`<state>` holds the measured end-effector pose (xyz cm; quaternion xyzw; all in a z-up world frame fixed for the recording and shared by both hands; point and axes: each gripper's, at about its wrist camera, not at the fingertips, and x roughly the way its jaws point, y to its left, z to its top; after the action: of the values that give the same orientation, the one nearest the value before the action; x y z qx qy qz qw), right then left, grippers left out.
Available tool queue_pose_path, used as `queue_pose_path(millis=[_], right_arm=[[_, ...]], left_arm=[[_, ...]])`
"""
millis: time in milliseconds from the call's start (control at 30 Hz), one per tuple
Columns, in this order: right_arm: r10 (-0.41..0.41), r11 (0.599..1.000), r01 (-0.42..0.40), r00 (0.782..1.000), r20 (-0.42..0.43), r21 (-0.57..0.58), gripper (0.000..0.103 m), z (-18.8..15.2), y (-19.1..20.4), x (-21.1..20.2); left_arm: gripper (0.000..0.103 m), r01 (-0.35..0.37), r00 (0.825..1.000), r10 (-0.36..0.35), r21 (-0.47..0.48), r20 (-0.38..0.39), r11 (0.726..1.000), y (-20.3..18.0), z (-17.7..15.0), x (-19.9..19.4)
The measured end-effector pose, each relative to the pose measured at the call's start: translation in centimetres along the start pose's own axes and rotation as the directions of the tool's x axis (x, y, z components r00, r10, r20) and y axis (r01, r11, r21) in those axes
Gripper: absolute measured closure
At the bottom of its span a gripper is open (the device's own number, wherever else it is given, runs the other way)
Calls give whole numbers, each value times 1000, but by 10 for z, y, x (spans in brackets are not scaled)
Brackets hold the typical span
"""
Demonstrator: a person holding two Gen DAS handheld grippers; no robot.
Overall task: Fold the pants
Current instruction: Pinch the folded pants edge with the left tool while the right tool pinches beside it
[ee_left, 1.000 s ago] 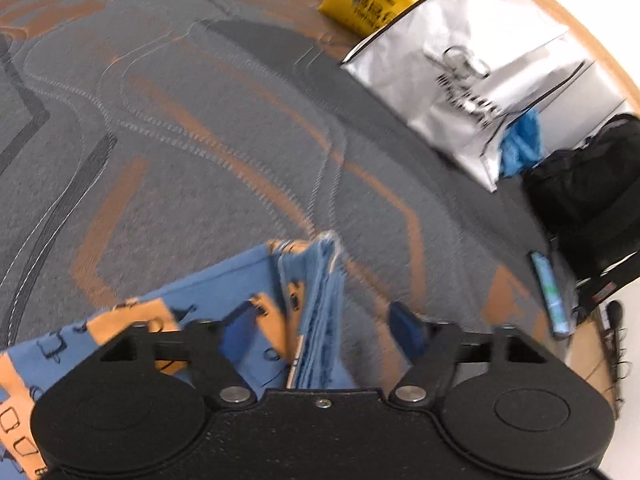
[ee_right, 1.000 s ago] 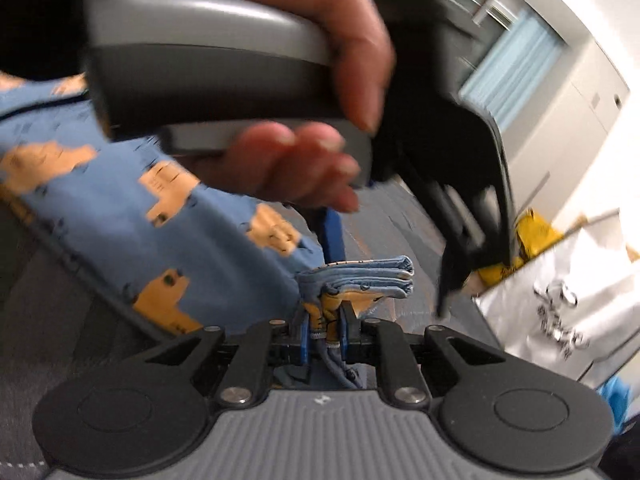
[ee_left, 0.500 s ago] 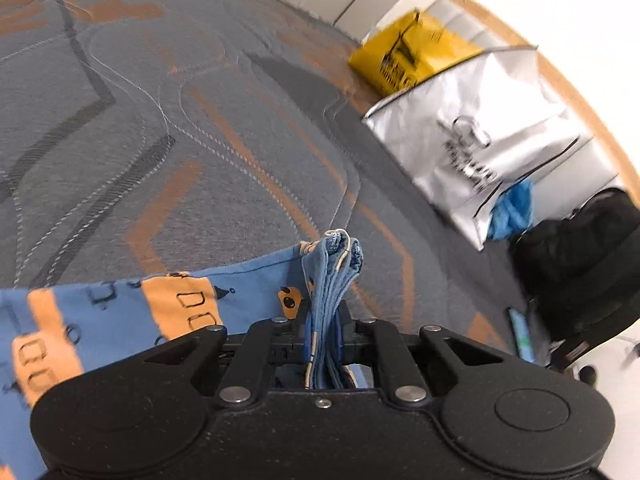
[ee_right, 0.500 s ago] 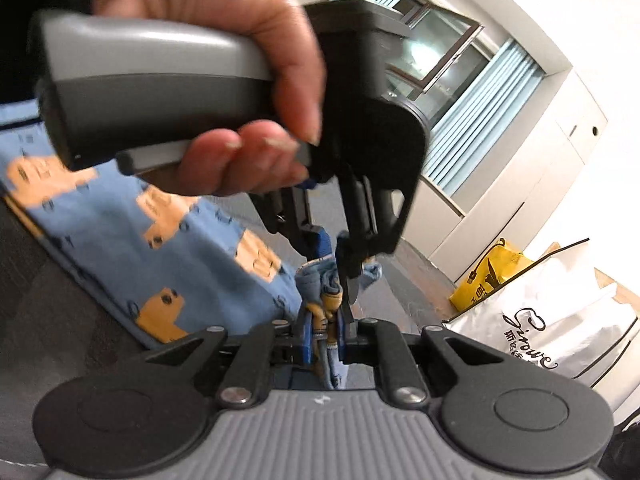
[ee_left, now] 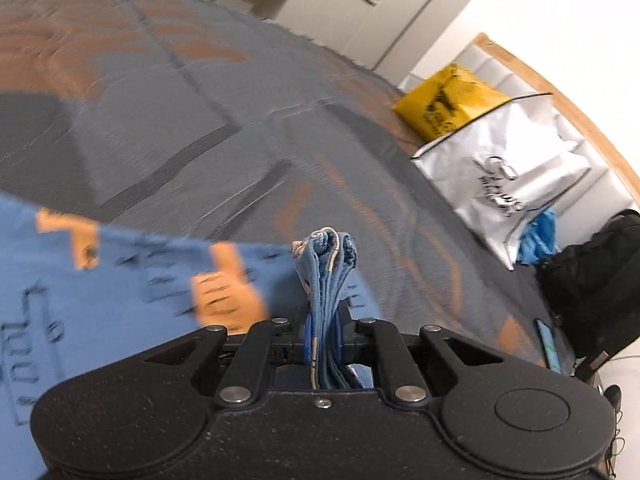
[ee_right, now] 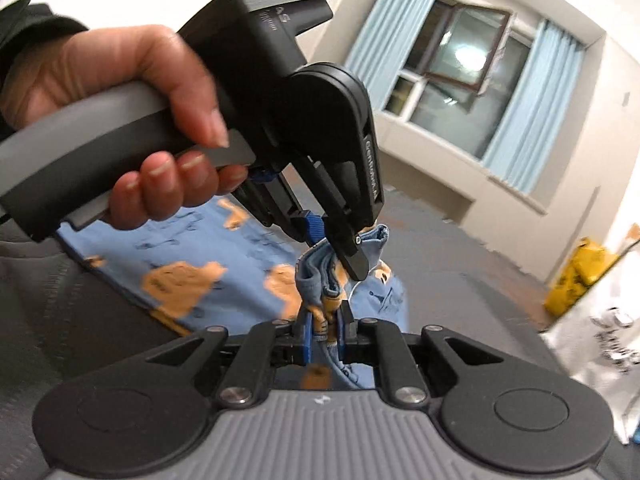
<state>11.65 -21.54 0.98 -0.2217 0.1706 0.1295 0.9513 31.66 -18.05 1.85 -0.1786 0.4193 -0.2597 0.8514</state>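
Note:
The pants [ee_left: 132, 276] are blue with orange prints and lie over a grey and orange quilted mattress [ee_left: 200, 120]. My left gripper [ee_left: 325, 336] is shut on a bunched, folded edge of the pants [ee_left: 326, 256]. My right gripper [ee_right: 323, 338] is shut on the same bunched edge [ee_right: 320, 280], right beside the left gripper [ee_right: 326, 236], which shows in the right wrist view held by a hand [ee_right: 132, 128]. The pants [ee_right: 200, 264] hang lifted off the mattress behind both.
A silver bag [ee_left: 508, 176] and a yellow bag [ee_left: 448, 100] stand at the mattress's right side. A black backpack [ee_left: 596, 280] and a phone [ee_left: 550, 344] lie further right. A window with blue curtains [ee_right: 460, 68] is on the far wall.
My left gripper shut on the bunched pants edge. Both grippers then rose and tilted up, lifting the pants off the mattress.

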Motion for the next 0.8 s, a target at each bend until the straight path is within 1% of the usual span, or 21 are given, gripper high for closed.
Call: queue_pose_path(millis=[133,200,267,500,800], right_arm=[[69,997,-70,996,-59,-20,90,1,14,13],[81,995,-85,993,-87,-46,89,0,21,20],[75,995,-81,993,-94,-62,89,-1,25,23],[100,994,-103,991,-90,-33,89,0,19,29],[105,994,-107,991,-83,-23,88,0,18,27]], left_arm=[[91,-19,1000,18,-49,-23,999,30,-8,9],[91,-14,1000,12,-69,-25,998,40,-12,12],[90,4,1000,-6,-79,-17,997,46,-13,11],[90,-14,1000,13,-43,-7,999,40,-14,12],[90,-29,1000,29,-35,-3,999,35,-15,11]])
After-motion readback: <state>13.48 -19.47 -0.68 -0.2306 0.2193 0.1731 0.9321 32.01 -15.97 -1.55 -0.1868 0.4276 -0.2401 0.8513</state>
